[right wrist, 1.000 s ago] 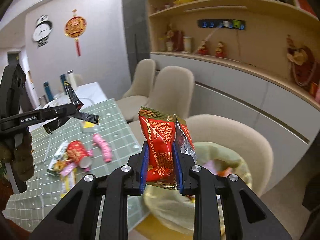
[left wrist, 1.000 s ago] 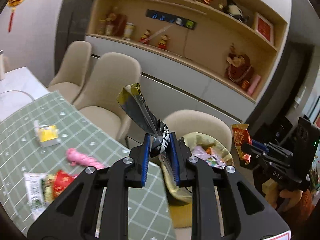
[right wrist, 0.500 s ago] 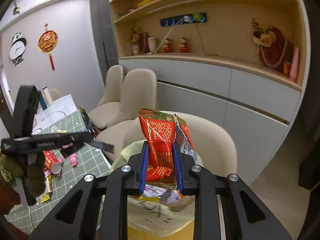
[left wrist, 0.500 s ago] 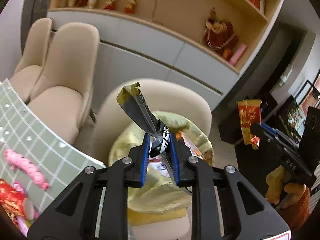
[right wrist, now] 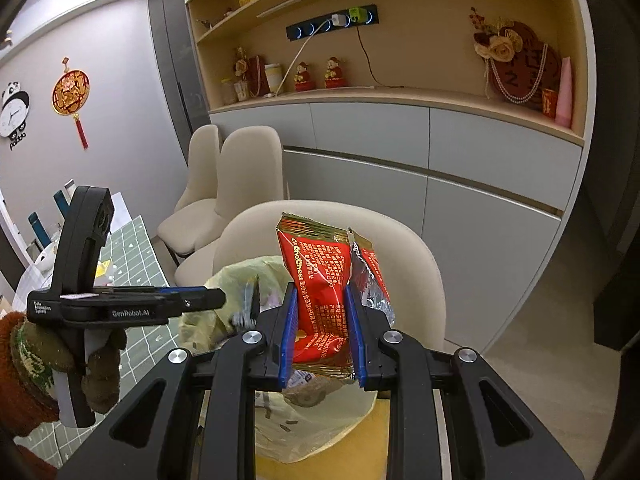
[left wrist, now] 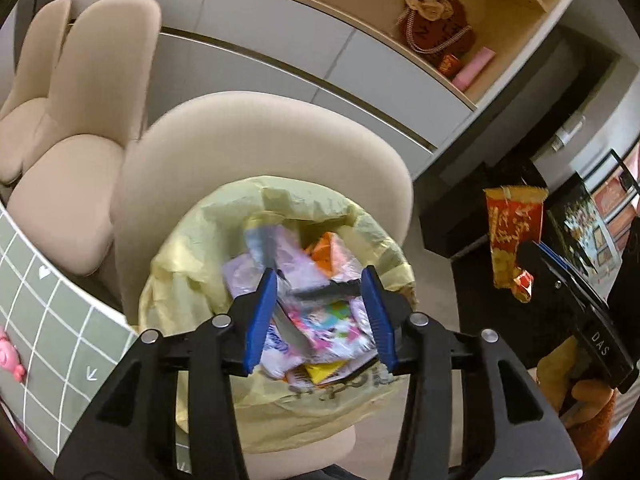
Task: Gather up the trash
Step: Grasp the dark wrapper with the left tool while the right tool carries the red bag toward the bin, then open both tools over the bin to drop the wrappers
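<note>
My left gripper hangs over the yellow trash bag on a beige chair. Its jaws are opening, and the pads no longer press on anything. The dark, silver-lined wrapper is blurred between them, dropping toward the trash in the bag. The right wrist view shows that wrapper just below the left gripper's tip. My right gripper is shut on a red snack packet, held upright above the bag's near rim. In the left wrist view, the packet is off to the right of the bag.
The green checked table mat borders the bag on the left, with a pink wrapper at its edge. Two more beige chairs stand behind. A grey cabinet with shelves runs along the wall. Bare floor lies to the right.
The left gripper swung from the table to above the bag and tipped down; its jaws have parted and the dark wrapper has left the pads. The right gripper came closer to the bag, still holding its packet.
</note>
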Action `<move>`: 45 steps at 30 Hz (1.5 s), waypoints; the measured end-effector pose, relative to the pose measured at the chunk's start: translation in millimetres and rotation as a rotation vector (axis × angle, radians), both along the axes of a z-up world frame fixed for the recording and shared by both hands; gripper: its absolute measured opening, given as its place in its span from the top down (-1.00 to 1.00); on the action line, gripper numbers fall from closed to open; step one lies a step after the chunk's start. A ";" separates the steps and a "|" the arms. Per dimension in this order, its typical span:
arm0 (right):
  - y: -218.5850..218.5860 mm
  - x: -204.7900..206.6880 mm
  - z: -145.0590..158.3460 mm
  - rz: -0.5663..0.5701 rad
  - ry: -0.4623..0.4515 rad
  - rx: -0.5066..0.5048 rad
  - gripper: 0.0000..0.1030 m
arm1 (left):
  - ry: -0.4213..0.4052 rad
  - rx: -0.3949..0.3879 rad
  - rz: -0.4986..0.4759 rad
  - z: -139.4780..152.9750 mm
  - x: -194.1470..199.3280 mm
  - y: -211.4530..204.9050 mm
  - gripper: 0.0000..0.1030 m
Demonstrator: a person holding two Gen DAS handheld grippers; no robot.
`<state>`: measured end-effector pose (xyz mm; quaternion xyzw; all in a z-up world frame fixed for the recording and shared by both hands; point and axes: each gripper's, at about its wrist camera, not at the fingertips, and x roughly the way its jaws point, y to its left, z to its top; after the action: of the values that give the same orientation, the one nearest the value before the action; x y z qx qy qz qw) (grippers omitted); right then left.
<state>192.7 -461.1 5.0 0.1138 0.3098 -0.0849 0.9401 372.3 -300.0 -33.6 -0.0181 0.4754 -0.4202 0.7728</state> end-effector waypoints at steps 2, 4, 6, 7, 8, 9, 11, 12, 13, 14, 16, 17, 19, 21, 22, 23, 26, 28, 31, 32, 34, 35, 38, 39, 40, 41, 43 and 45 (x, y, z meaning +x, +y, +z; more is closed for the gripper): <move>-0.6 4.0 -4.0 0.013 0.006 0.022 0.55 | -0.009 0.004 0.031 1.9 1.5 10.7 0.17; 1.0 12.3 -6.3 0.035 0.007 0.051 0.55 | -0.048 0.020 0.079 9.8 -0.4 27.9 0.17; 5.6 22.8 -10.8 0.066 0.014 0.073 0.55 | -0.103 0.042 0.116 19.8 -5.7 45.0 0.17; 10.1 30.8 -13.6 0.088 0.021 0.077 0.55 | -0.134 0.054 0.133 24.7 -7.8 54.6 0.16; 15.9 39.7 -17.0 0.113 0.031 0.075 0.55 | -0.164 0.065 0.149 29.9 -10.7 61.4 0.14; 20.4 46.5 -20.6 0.132 0.042 0.072 0.55 | -0.201 0.079 0.175 36.2 -15.0 73.2 0.09; 32.0 64.3 -30.6 0.171 0.074 0.074 0.55 | -0.239 0.098 0.218 42.9 -20.1 89.9 0.07; 36.7 71.8 -35.7 0.186 0.092 0.078 0.55 | -0.248 0.103 0.241 45.7 -22.5 100.9 0.06; 40.8 77.9 -40.0 0.199 0.108 0.078 0.55 | -0.248 0.104 0.262 47.0 -24.5 111.3 0.06; 45.8 84.2 -44.8 0.212 0.123 0.073 0.55 | -0.244 0.105 0.282 47.8 -26.6 121.0 0.06; 53.8 94.1 -52.0 0.232 0.146 0.061 0.54 | -0.232 0.105 0.326 48.5 -30.9 142.2 0.06; 57.5 98.2 -55.8 0.236 0.157 0.054 0.54 | -0.227 0.108 0.347 48.6 -32.9 151.6 0.06; 59.8 108.1 -60.2 0.237 0.177 0.041 0.54 | -0.216 0.115 0.396 47.9 -36.9 173.7 0.06; 63.6 113.1 -65.8 0.234 0.199 0.026 0.54 | -0.204 0.125 0.447 46.8 -40.6 197.0 0.06; 65.8 115.1 -69.2 0.234 0.211 0.018 0.54 | -0.199 0.129 0.469 45.7 -42.7 207.5 0.06; 67.9 116.7 -72.3 0.233 0.223 0.011 0.53 | -0.193 0.133 0.491 45.3 -44.9 217.9 0.06; 70.5 118.0 -79.9 0.219 0.247 0.007 0.32 | -0.174 0.140 0.540 42.6 -53.5 243.8 0.06; 71.7 116.3 -81.6 0.206 0.244 0.008 0.23 | -0.154 0.146 0.572 39.7 -60.1 263.4 0.06; 73.3 104.5 -78.5 0.187 0.224 0.021 0.09 | -0.134 0.149 0.612 35.9 -69.7 287.0 0.06; 75.2 99.6 -76.0 0.181 0.214 0.023 0.09 | -0.126 0.149 0.626 34.1 -73.5 296.8 0.06; 79.6 90.2 -70.9 0.170 0.200 0.019 0.09 | -0.118 0.152 0.642 30.9 -78.4 309.5 0.06; 82.1 86.3 -68.4 0.165 0.193 0.015 0.09 | -0.116 0.155 0.650 29.5 -81.3 314.8 0.06; 96.2 70.1 -57.6 0.151 0.169 0.010 0.09 | -0.108 0.160 0.670 25.3 -89.0 335.5 0.06; 101.1 65.0 -53.6 0.149 0.160 0.008 0.09 | -0.108 0.159 0.676 24.9 -91.4 344.1 0.06; 105.9 59.8 -50.1 0.146 0.152 0.006 0.09 | -0.109 0.157 0.678 24.6 -92.7 348.8 0.06; 112.1 53.1 -45.4 0.145 0.138 0.007 0.09 | -0.111 0.155 0.679 23.8 -94.6 355.0 0.06; 123.8 41.0 -35.9 0.147 0.109 0.012 0.09 | -0.121 0.155 0.682 22.9 -97.3 367.5 0.06; 137.7 32.0 -28.2 0.150 0.079 0.013 0.09 | -0.130 0.153 0.683 21.0 -100.2 381.1 0.06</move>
<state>224.7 -323.4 -23.2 0.0931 0.3548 -0.0168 0.9301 272.1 81.1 -12.6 -0.0911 0.4219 -0.1011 0.8964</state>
